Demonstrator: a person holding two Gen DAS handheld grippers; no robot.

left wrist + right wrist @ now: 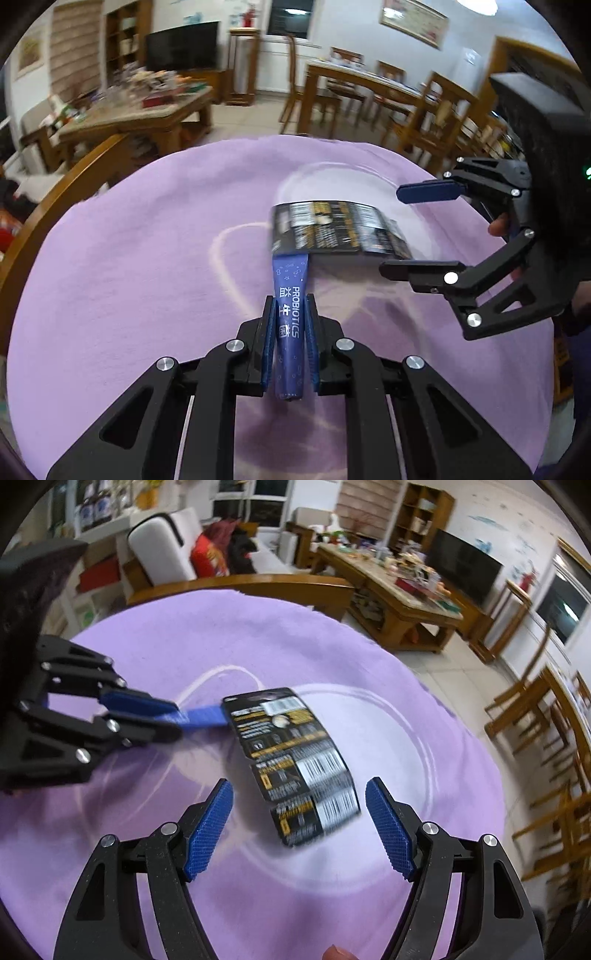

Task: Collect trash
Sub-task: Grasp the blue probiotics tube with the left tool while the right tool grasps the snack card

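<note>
My left gripper (290,306) is shut on a long blue probiotics sachet (290,295); it also shows in the right wrist view (203,716). The sachet's far end touches or slips under a black printed packaging card (340,229), which shows blurred in the right wrist view (295,764) over the purple tablecloth (184,646). Whether the card rests on the cloth or hangs above it I cannot tell. My right gripper (299,812) is open, its jaws on either side of the card's near end; in the left wrist view it (391,229) stands at the right.
The round table's purple cloth (129,258) has pale ring marks. A wooden chair back (258,583) stands behind the table. A cluttered coffee table (399,587), a TV, a sofa and dining chairs (535,720) surround it.
</note>
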